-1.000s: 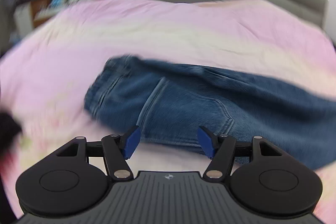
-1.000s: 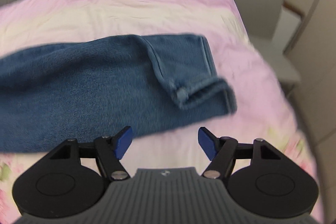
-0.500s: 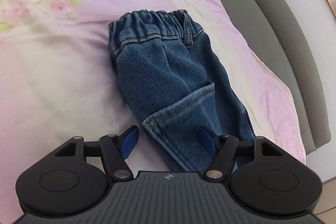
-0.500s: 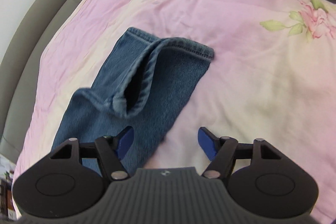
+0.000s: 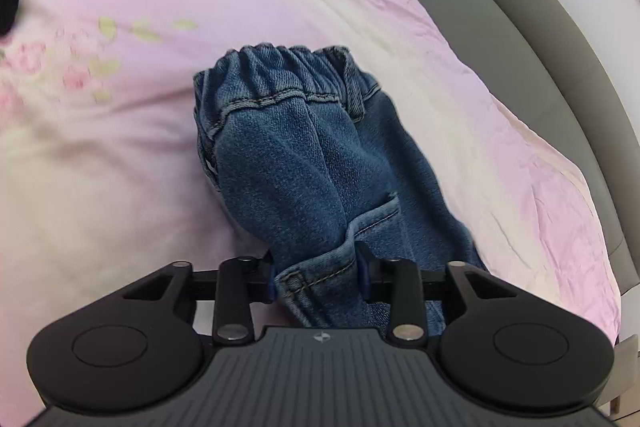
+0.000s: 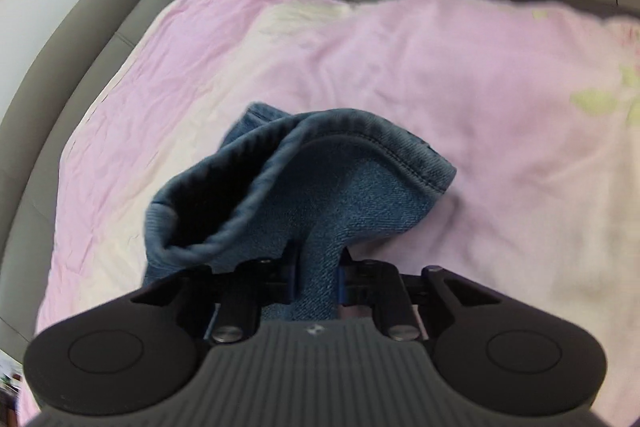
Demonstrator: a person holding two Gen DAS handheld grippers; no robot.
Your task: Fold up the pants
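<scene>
left gripper (image 5: 319, 277): just closed, clamped on seat edge of jeans (image 5: 304, 163) | right gripper (image 6: 317, 277): just closed, clamped on leg hem | jeans laid on pink bedspread (image 5: 120, 147)

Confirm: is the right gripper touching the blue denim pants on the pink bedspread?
Touching. The right wrist view shows the right gripper with both blue pads pressed against a bunched fold of the blue denim pants; its jaws have just been closing.

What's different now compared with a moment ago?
Both grippers moved in on the jeans and have just been closing: the left gripper now pinches the hip edge, the right gripper the leg near the hem. The jeans remain on the pink bedspread.
</scene>
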